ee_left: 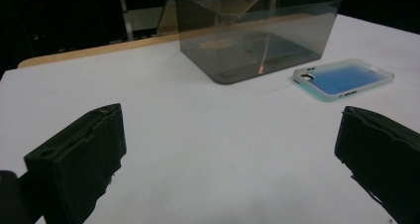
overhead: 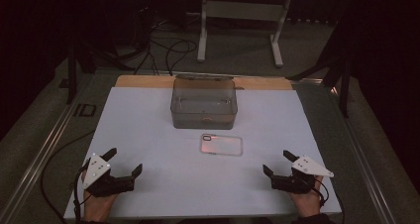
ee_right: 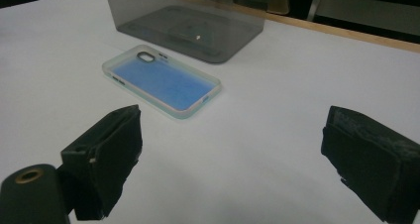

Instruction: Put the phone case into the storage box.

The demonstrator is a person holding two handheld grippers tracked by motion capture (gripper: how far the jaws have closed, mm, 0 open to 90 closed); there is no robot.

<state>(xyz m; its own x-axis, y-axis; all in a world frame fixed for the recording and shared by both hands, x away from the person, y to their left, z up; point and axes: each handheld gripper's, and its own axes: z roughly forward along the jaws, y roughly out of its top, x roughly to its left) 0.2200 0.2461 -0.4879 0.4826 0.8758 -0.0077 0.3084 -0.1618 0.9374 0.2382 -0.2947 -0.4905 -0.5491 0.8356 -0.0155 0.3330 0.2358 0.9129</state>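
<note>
A phone case (overhead: 222,144) lies flat on a white table (overhead: 148,135), its clear rim facing up. Taking the case as the landmark: a smoky, see-through plastic box (overhead: 203,103) stands just beyond it, apart from it by a thin strip of table, and looks empty (its hinged lid stands open at the back). The left gripper (overhead: 124,163) rests nearer the person and off to the case's left, jaws spread wide with nothing between them. The right gripper (overhead: 276,163) rests nearer the person and off to the case's right, likewise spread and empty. The case's long axis runs across the table, left to right, so its short ends point roughly toward each gripper's side. It sits slightly right of centre, so the right gripper looks a little closer, though the difference is small. From either gripper the case lies forward and inward, well apart.
</note>
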